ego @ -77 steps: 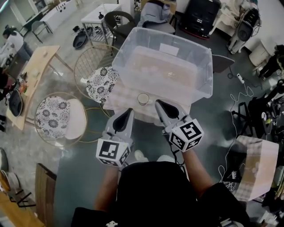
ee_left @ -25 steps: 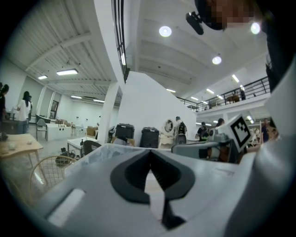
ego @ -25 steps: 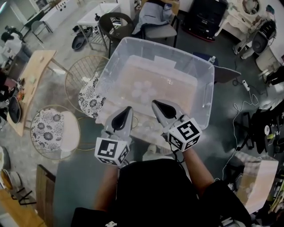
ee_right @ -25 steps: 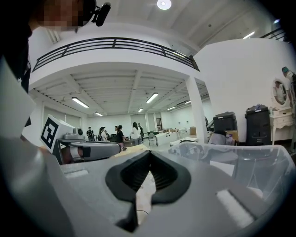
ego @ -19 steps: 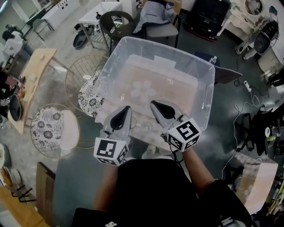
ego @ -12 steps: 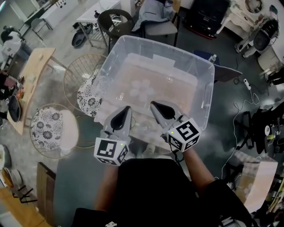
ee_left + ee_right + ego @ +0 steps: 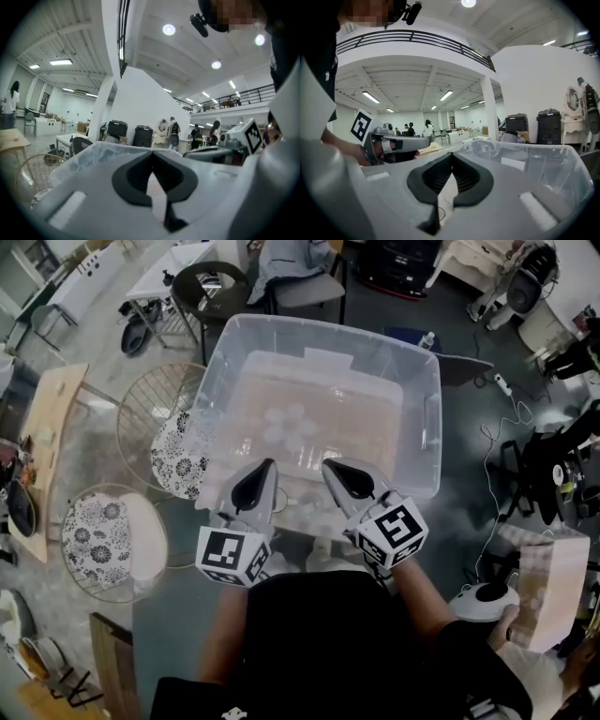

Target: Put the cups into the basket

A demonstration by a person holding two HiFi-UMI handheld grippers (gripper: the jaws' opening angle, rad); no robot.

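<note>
The basket is a big clear plastic bin [image 7: 424, 418] in the middle of the head view. Several clear cups [image 7: 281, 420] stand on its floor, left of centre. My left gripper [image 7: 264, 469] and right gripper [image 7: 331, 468] are side by side at the bin's near wall, pointing into it. Both are shut with nothing between the jaws. In the left gripper view the left gripper [image 7: 152, 158] has its pads together, with the bin's rim [image 7: 101, 146] just beyond. The right gripper [image 7: 452, 158] is equally shut and bare in its own view, with the bin wall [image 7: 543, 164] ahead on the right.
Two round wire chairs with floral cushions [image 7: 176, 454] [image 7: 101, 535] stand left of the bin, with a wooden table [image 7: 42, 451] beyond them. Cables [image 7: 497, 442] trail on the floor at the right. At bottom right a hand holds a white device [image 7: 487, 598] beside a box [image 7: 548, 582].
Both grippers stay shut and side by side at the bin's near wall. The view has swung a little, and a hand with a white device now shows at bottom right.
</note>
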